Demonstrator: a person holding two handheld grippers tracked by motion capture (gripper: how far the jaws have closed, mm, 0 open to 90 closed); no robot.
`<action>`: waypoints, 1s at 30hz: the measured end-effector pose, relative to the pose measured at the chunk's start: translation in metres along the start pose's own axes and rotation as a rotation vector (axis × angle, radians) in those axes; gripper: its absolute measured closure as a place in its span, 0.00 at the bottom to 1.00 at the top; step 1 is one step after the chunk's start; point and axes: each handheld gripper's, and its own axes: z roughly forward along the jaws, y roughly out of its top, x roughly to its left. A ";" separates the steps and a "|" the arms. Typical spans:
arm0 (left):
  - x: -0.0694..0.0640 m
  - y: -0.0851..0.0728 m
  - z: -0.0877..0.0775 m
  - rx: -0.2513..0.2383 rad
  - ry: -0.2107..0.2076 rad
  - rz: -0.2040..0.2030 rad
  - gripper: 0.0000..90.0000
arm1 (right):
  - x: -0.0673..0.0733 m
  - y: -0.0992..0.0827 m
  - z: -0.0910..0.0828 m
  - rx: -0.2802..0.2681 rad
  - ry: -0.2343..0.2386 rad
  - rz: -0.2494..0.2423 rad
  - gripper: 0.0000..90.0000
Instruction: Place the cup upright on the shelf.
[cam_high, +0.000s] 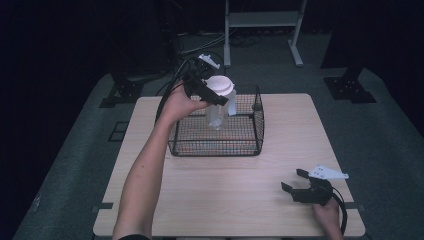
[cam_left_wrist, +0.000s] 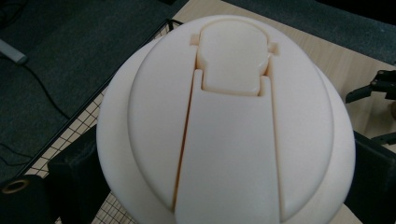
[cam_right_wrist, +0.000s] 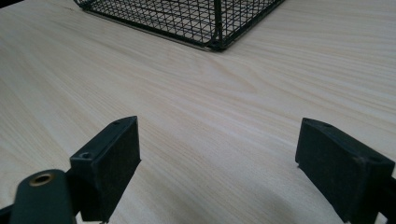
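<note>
The left gripper (cam_high: 218, 96) pinches the white-lidded bottle (cam_high: 219, 102) above the wire basket (cam_high: 220, 145), upper centre. Lower it straight and release only once it probably rests on the mesh. The right gripper (cam_high: 295, 181), lower right, sits spread.

Your clear bottle (cam_high: 218, 116) with cream-white lid (cam_left_wrist: 224, 126), black wire-grid basket (cam_high: 257, 131), pale wood-grain surface (cam_right_wrist: 196, 107), black fingers (cam_right_wrist: 108, 161).

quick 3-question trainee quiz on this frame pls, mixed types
1. True or false: the right claw holds the bottle.
2. The bottle hangs over: A) bare table B) the basket C) the floor.
3. Fill in: the right claw's jaws stand ____.

Key: 1 false, the left claw grips it below its white lid. 2 B. 3 open, with nothing between them.
</note>
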 end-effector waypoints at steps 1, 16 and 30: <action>0.002 0.000 0.002 0.002 0.003 -0.003 0.06 | 0.000 0.000 0.000 0.001 -0.001 -0.001 0.14; 0.023 -0.020 0.040 0.068 0.036 -0.050 0.06 | -0.001 0.000 0.000 -0.003 -0.004 0.007 0.14; 0.021 -0.027 0.065 0.087 0.037 -0.079 0.06 | -0.001 0.000 0.000 -0.005 -0.004 0.007 0.14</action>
